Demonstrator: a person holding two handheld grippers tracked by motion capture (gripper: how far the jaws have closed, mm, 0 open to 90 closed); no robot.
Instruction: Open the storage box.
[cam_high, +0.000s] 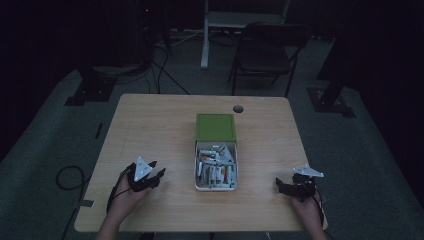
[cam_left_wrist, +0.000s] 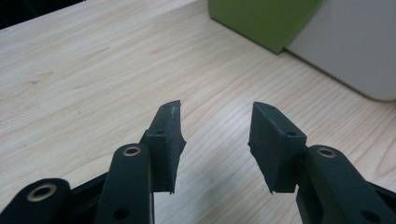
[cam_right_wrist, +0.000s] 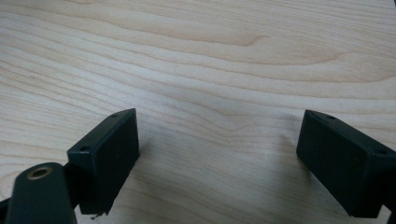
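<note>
Between the left gripper (cam_left_wrist: 215, 122) jaws sits nothing but bare wood: they stand partly apart, gap moderate, holding nothing, low over the tabletop. High view puts that left gripper (cam_high: 145, 176) at the near left of the table (cam_high: 150, 130), angled toward the middle. Right gripper (cam_right_wrist: 217, 140) jaws stand wider apart, also empty, over bare wood; high view has the right gripper (cam_high: 296, 186) at the near right edge, well apart from the box. Work thing is the white open box (cam_high: 216, 167) at table centre, packed with small items, look like batteries (cam_high: 218, 174) but too small to be sure. Its green lid (cam_high: 215, 127) lies touching the box's far end, seemingly slid back or set there, cannot tell which. Left gripper view catches the green lid (cam_left_wrist: 266, 18) corner and white box (cam_left_wrist: 355, 46) wall up ahead to the right, near but not touching. Step in hand, my read: approach, left gripper lining up on the box, no contact yet. Next move likely calls for swinging the left gripper right, up over the box rim, jaws wide enough for one item, then down onto it. Right gripper probably needs to come in and steady the box.
</note>
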